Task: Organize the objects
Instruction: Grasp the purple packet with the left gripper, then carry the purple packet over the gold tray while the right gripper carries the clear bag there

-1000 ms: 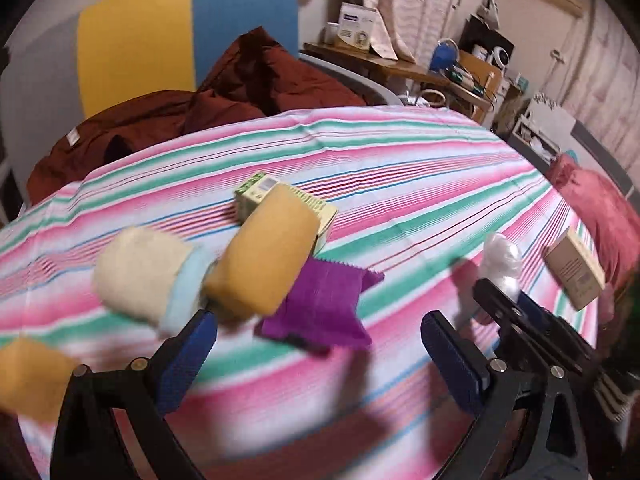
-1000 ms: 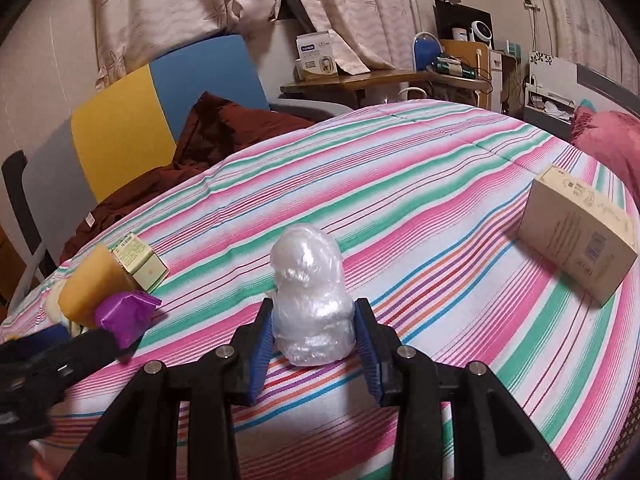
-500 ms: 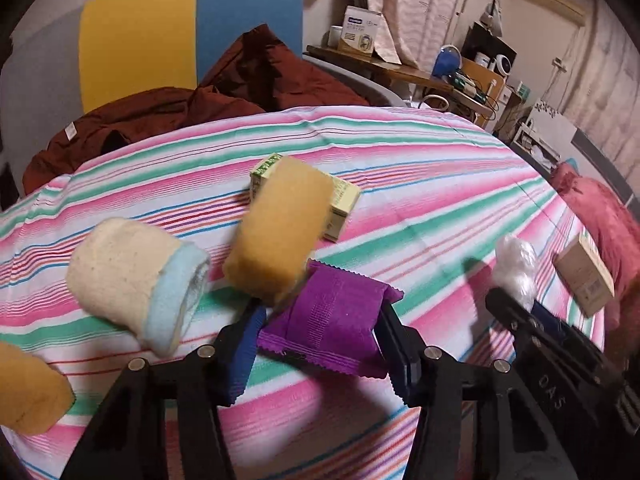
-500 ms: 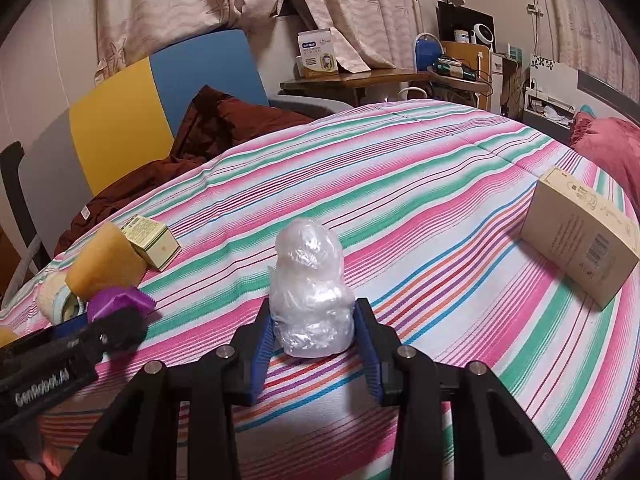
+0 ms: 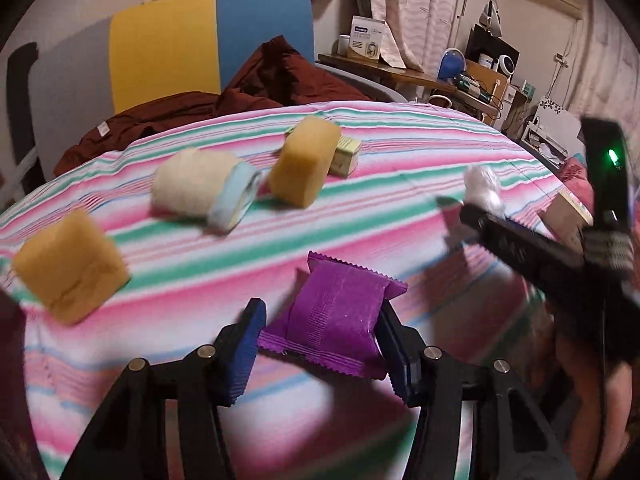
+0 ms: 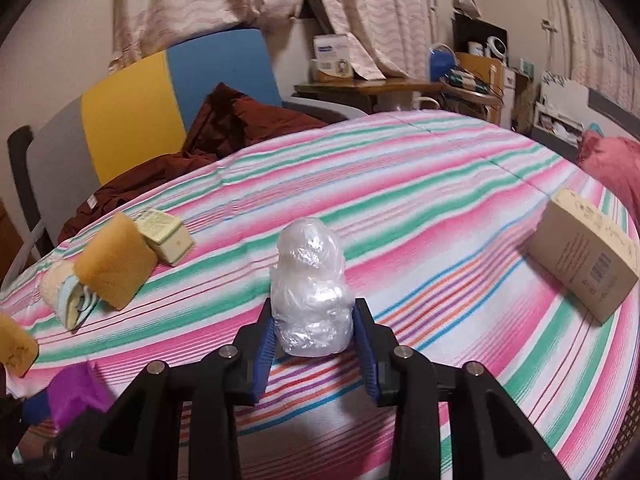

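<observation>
While both grippers are loaded, the main risk is losing what they carry. The left gripper (image 5: 320,344) has its fingers clamped on a purple sachet (image 5: 336,316), which sits slightly skewed between the pads, above the striped bedspread (image 5: 360,168); its jaws have just been closing on it. The wrapper looks slick and soft, so I judge a quick swing could let it twist or slide out. The right gripper (image 6: 316,344) has its fingers pressed on the base of a plastic-wrapped bundle (image 6: 310,288), the jaws having just closed a little further; the film looks crinkly and yielding, so the grip may squash it or slip. The two tools are near each other, with the right one crossing the left camera's view, so a collision is possible if both move inward. On the bed lie two sponges (image 5: 304,166), a rolled cloth (image 5: 200,188), a small green box (image 6: 166,234) and a cardboard box (image 6: 584,260), which a low pass could knock.
</observation>
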{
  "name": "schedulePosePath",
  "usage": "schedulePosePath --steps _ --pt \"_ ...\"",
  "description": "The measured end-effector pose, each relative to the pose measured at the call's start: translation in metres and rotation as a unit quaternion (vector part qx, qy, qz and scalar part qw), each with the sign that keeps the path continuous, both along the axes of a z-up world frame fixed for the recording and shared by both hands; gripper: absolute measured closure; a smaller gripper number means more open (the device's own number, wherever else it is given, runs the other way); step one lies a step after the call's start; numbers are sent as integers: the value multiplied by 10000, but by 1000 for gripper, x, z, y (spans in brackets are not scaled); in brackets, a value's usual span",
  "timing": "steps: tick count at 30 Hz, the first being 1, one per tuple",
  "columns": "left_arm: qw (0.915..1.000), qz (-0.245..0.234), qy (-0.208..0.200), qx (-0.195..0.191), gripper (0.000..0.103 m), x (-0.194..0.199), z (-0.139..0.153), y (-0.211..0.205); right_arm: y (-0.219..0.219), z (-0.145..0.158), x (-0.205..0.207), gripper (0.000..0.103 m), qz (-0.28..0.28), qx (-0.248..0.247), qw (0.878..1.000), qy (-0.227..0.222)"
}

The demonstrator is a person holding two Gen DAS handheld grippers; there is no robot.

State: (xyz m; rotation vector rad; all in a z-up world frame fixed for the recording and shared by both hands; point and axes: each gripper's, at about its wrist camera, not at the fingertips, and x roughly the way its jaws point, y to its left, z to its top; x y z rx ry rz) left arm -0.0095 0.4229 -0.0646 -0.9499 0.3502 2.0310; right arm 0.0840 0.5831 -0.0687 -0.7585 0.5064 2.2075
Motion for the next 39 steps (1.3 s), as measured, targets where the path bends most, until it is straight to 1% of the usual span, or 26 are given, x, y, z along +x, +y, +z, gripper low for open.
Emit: schedulePosePath --steps 3,5,7,9,12,14,18,21,24,26,28,30,34,39 --pt "9999 26 94 -21 47 8 -1 -14 -13 6 -3 67 445 215 9987 152" --pt "9999 77 143 -29 47 11 -1 -22 -25 12 -5 67 847 386 9953 282" --pt "9996 243 147 -10 47 12 -1 -31 -33 14 -8 67 1180 440 9914 346" --pt "9995 307 68 41 47 11 0 -39 -39 14 -13 67 1478 419 9876 338" --pt "9994 323 109 23 47 16 0 -52 -53 16 -19 67 1771 621 9820 233" --pt "9993 362 19 95 47 20 1 -62 -58 14 -25 67 1836 693 9805 78" --pt "9968 559 -411 407 47 24 5 -88 -55 8 -34 67 1853 599 9808 -108" --pt "9954 635 -532 491 47 27 8 -104 -56 7 -34 67 1775 596 9821 -193" --pt "9938 723 -586 611 47 32 14 -119 -62 7 -35 67 1681 793 9820 -340" --pt "9931 767 -566 684 47 33 21 -128 -70 10 -35 67 1659 1071 9794 -433" --pt "9923 818 -514 774 47 34 29 -139 -82 12 -36 67 1734 1364 9742 -470" --pt "9914 888 -470 844 47 35 36 -150 -97 14 -37 67 1915 1693 9655 -505" --pt "9884 1084 -450 966 47 32 45 -174 -122 12 -42 67 2273 2104 9483 -690" --pt "9838 1364 -415 1087 47 25 53 -204 -144 8 -46 67 2561 2541 9286 -869"
